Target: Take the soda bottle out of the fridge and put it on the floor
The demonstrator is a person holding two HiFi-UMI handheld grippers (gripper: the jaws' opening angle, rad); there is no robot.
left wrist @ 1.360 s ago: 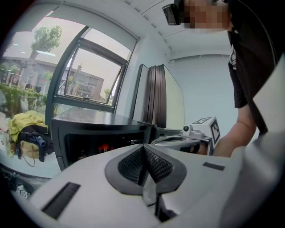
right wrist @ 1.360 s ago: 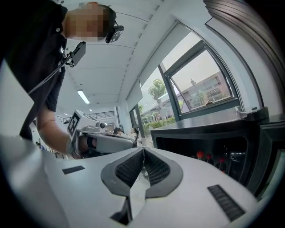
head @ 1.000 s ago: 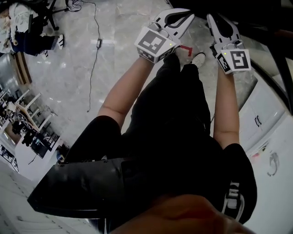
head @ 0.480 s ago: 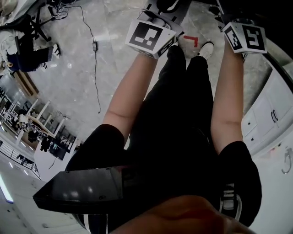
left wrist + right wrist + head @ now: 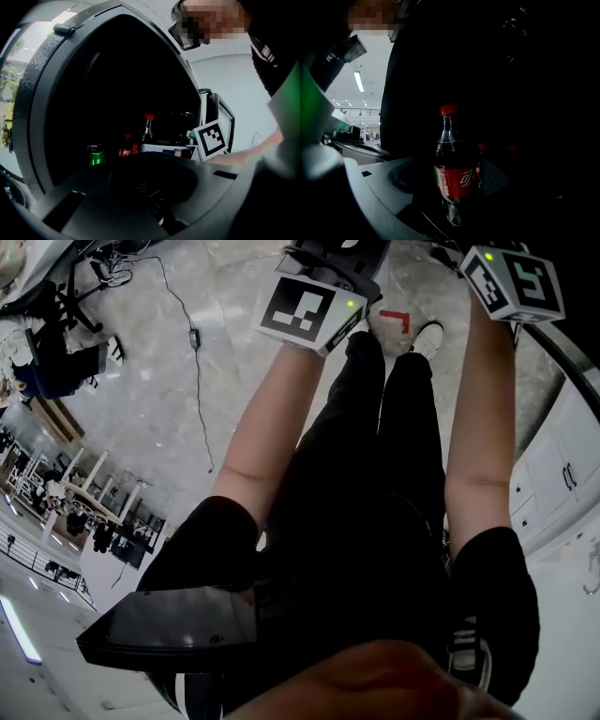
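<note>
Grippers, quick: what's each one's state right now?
Left gripper: closed, empty.
Right gripper: open, jaws have just been opening; soda bottle stands between them, not gripped.

The left arm [image 5: 267, 418] and the right arm [image 5: 478, 418], both bare below the short sleeves, stretch out side by side toward the far side, elbows nearly straight and the tools pointing about level. The left tongs [image 5: 154, 161] seem closed together with nothing between them, though their own view is dark. The right tongs [image 5: 454, 206] have just been opening and now stand wide apart, with the soda bottle [image 5: 452, 173] upright in the gap between them.
</note>
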